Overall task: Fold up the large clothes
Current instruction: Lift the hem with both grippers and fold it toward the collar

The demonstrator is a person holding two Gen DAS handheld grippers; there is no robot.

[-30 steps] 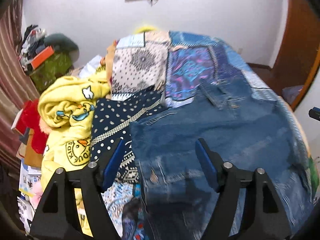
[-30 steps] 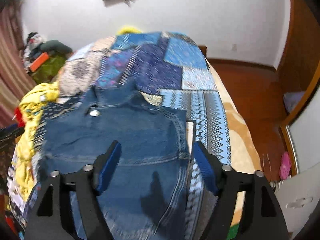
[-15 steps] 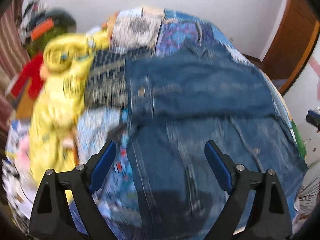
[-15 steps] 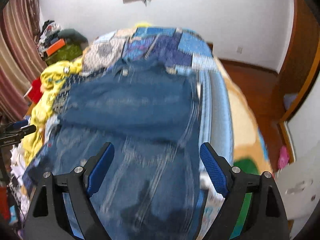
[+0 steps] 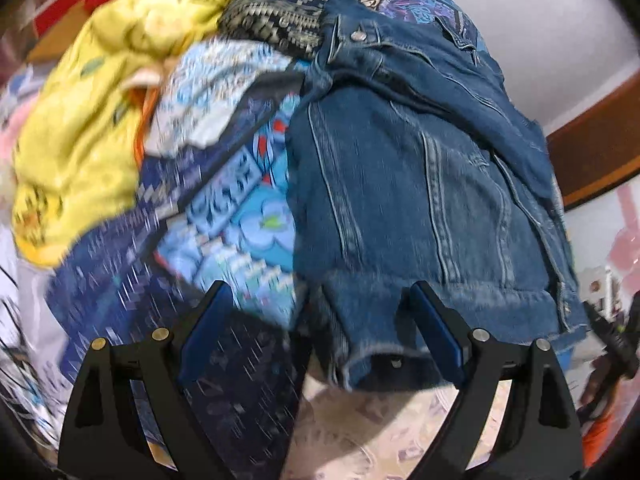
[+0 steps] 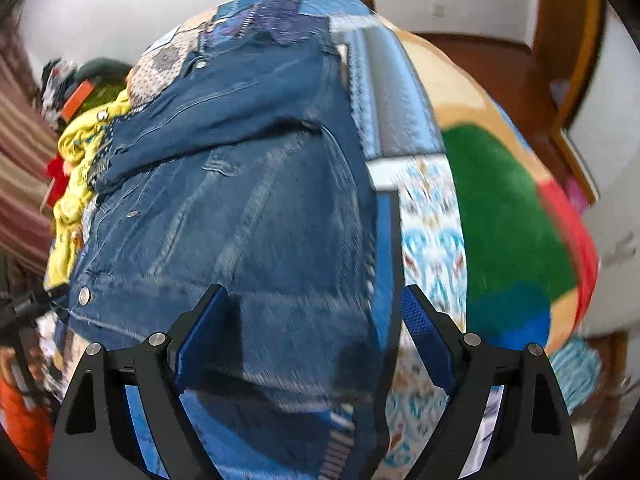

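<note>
Left wrist view: the left gripper (image 5: 316,320) hangs wide open over the denim jacket's (image 5: 420,184) hem at the bed's near edge, gripping nothing. A one-layer pinch could undo the fold. Blur hides the layers.

Right wrist view: the right gripper (image 6: 314,320), jaws spread and empty, hovers over the hem's other corner beside the patchwork bedspread (image 6: 424,216), which it might snag. The corner is indistinct.

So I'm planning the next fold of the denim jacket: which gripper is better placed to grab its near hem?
Probably the left gripper: the denim jacket has its hem corner lying right between its open fingers. The right gripper is open too, but it sits over the flat panel, the edge less clearly within reach.
</note>
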